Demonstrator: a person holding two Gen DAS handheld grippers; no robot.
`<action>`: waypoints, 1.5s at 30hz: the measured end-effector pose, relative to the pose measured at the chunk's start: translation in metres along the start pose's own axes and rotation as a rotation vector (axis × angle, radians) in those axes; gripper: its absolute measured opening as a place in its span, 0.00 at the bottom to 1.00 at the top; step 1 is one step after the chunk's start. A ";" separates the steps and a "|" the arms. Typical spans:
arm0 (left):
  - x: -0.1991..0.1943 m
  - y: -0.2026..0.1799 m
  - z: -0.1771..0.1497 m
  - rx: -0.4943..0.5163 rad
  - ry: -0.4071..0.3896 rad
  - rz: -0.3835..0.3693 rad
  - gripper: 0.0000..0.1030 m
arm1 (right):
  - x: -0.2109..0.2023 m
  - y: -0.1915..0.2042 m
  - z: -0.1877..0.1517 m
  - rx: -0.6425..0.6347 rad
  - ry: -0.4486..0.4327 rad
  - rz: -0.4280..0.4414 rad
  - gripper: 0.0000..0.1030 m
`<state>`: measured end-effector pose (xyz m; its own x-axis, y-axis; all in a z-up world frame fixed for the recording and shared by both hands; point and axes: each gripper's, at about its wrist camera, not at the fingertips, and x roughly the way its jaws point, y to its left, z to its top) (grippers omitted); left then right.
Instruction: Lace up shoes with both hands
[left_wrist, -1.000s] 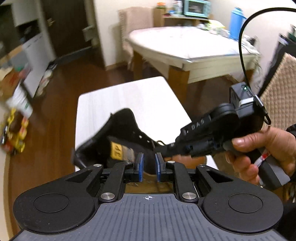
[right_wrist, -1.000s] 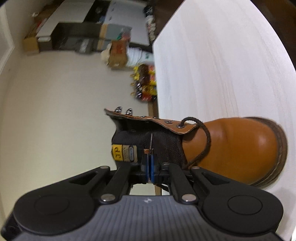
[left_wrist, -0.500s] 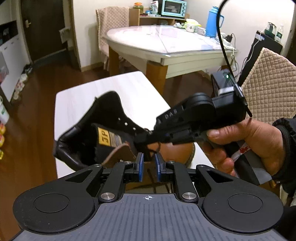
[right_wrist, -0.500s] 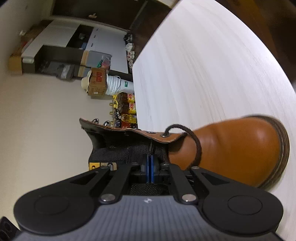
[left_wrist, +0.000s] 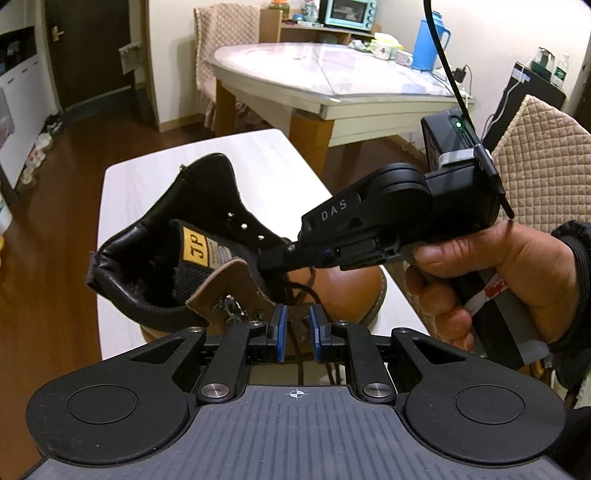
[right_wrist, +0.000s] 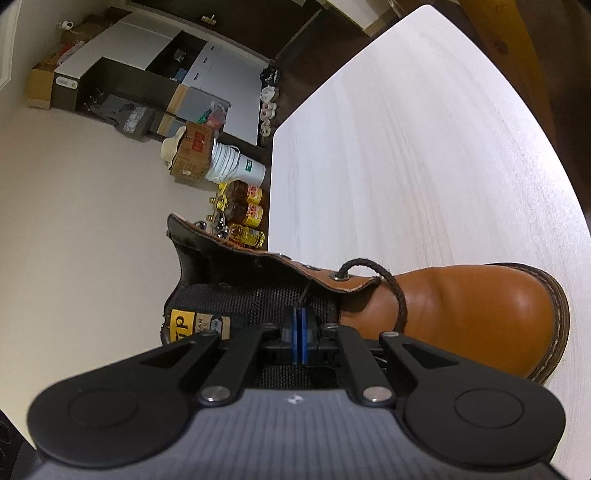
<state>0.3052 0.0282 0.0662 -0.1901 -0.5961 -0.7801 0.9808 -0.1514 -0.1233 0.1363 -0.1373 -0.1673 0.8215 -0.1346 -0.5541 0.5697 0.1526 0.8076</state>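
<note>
- Domestic dining room: dark wood floor, a large pale dining table (left_wrist: 325, 85) at the back with a blue flask (left_wrist: 430, 40) on it, and padded chairs.
- Nearer the cameras stands a small white table (left_wrist: 147, 177), which carries a tan leather boot (right_wrist: 461, 314) with a black padded collar.
- In the left wrist view the boot lies just ahead of the left gripper (left_wrist: 295, 332), heel and collar to the left, toe pointing right and away.
- The left gripper has its blue pads parted, with a dark brown lace (left_wrist: 295, 354) running down through the gap; the pads do not appear to press on it.
- The right gripper (right_wrist: 299, 336), held in a hand (left_wrist: 491, 280), reaches in from the right and sits over the boot's tongue.
- Its pads are pressed together on a thin strand, probably the lace tip, though that is too small to be sure.
- A loop of lace passes through the lowest eyelet (right_wrist: 338, 275); the upper eyelets and hooks are bare.
- The left gripper is the nearer one to the hanging lace, so closing on it looks like the likely next move.
</note>
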 end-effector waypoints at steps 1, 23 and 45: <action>0.001 0.000 0.000 -0.002 0.002 -0.002 0.14 | 0.000 0.000 0.000 0.001 0.001 0.001 0.03; 0.003 -0.007 -0.011 -0.003 0.027 -0.010 0.14 | -0.009 -0.004 -0.003 -0.010 -0.059 0.001 0.03; 0.016 -0.046 0.006 -0.271 0.003 0.152 0.14 | 0.007 -0.053 0.082 0.043 0.183 0.152 0.17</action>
<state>0.2572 0.0212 0.0628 -0.0408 -0.5936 -0.8037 0.9741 0.1556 -0.1643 0.1098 -0.2266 -0.1969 0.8907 0.0667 -0.4497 0.4408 0.1154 0.8901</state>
